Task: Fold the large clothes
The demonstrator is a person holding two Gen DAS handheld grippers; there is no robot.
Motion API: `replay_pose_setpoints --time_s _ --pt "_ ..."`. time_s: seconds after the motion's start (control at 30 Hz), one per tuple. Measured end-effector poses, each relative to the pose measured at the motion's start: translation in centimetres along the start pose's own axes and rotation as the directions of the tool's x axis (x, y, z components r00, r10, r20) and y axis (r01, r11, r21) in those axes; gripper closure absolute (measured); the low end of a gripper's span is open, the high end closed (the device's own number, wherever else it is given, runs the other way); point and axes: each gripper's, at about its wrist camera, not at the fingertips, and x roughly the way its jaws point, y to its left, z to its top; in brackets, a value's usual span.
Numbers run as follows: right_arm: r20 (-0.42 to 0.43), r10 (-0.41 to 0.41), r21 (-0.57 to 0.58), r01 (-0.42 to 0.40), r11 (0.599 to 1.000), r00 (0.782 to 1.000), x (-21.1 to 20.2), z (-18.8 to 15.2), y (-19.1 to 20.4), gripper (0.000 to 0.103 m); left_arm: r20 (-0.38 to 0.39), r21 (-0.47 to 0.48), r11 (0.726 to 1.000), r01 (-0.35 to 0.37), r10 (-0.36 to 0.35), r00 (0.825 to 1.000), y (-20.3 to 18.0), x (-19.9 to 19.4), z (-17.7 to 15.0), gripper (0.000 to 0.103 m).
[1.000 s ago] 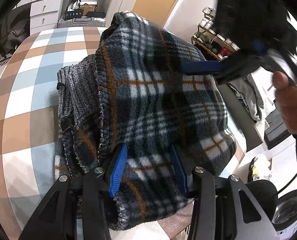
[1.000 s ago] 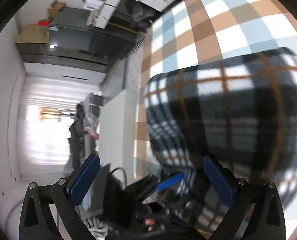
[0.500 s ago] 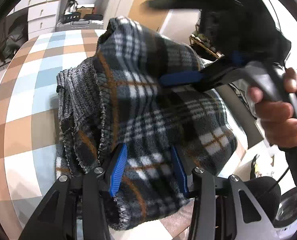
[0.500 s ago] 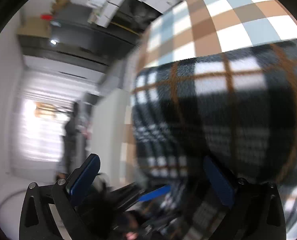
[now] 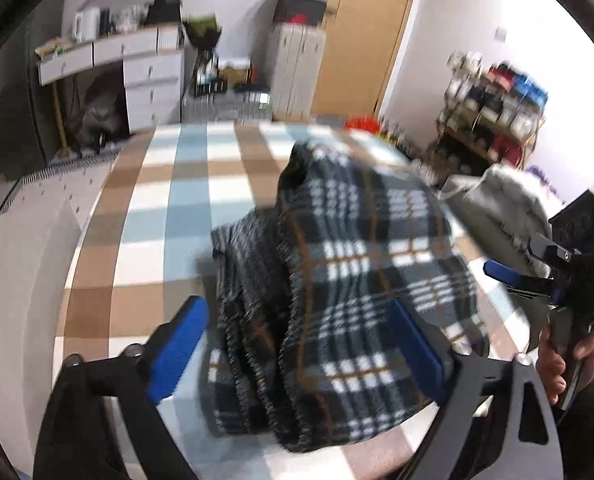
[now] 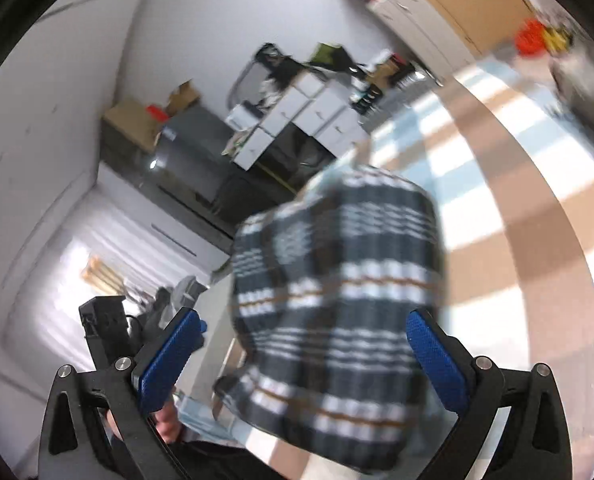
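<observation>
Garment: a plaid fleece garment [image 5: 361,300], dark grey with white and orange lines, lies folded in a thick bundle on the bench [image 5: 185,216]. A grey knitted lining shows at its left edge in the left wrist view. The bundle is near the front right corner of the bench.

Bench: covered by a cloth with big squares in brown, light blue and white.

Left hand-held gripper [image 5: 297,344]: its jaws have just been opening and now stand spread wide. The garment is between the 2 blue pads, but the left pad [image 5: 177,348] is clearly apart from the fabric. The right pad is in front of the fabric; I cannot tell if it touches.

Right hand-held gripper [image 6: 301,360]: its jaws are spread wide, with the garment seen between the blue pads [image 6: 437,364]. The pads do not press on the fabric. In the left wrist view this gripper is at the right edge, beside the bench, held by a hand [image 5: 557,360] in a dark sleeve.

Sharpness: both views are blurred, so the fine details of the fabric are not clear.

Room: white drawers [image 5: 149,80] and a wooden door [image 5: 361,36] are behind the bench; a shelf with shoes [image 5: 493,108] stands at the right.
</observation>
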Motion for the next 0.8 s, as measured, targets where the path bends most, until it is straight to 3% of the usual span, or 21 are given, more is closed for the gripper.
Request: replay_pose_setpoints --time_s 0.07,0.13,0.3,0.43,0.47,0.6,0.7,0.8 --pt "-0.052 -0.023 0.046 0.026 0.999 0.998 0.5 0.4 -1.2 0.000 -0.040 -0.003 1.000 0.006 -0.006 0.999 0.5 0.7 0.3 0.012" --pt "-0.076 -0.032 0.039 0.035 0.999 0.997 1.0 0.1 -1.7 0.000 -0.132 -0.027 0.997 0.066 -0.069 0.989 1.0 2.0 0.2 0.011" --pt "-0.170 -0.046 0.024 0.051 0.998 0.984 3.1 0.0 -1.6 0.000 -0.317 -0.243 0.961 0.129 -0.204 0.926 4.9 5.7 0.7 0.011" --pt "-0.183 -0.047 0.062 0.059 0.996 0.982 4.2 -0.2 -2.3 0.000 -0.419 -0.250 0.960 0.127 -0.226 0.880 5.3 7.5 0.9 0.011" --pt "-0.182 -0.040 0.072 0.054 0.996 0.983 4.1 -0.3 -2.4 0.000 -0.444 -0.236 0.959 0.155 -0.248 0.861 5.0 8.1 1.0 0.011" --pt "-0.185 -0.009 0.124 0.033 0.992 0.983 4.2 -0.2 -3.5 0.000 -0.466 -0.274 0.933 0.236 -0.343 0.816 4.6 9.8 1.1 0.011" --pt "-0.193 0.004 0.138 0.023 0.990 0.981 4.5 -0.1 -3.6 0.000 -0.483 -0.336 0.901 0.275 -0.415 0.771 4.7 11.5 1.0 0.011" --pt "-0.222 -0.007 0.126 0.036 0.991 0.975 5.4 -0.1 -3.5 0.000 -0.501 -0.359 0.888 0.288 -0.444 0.743 4.8 12.6 0.7 0.011"
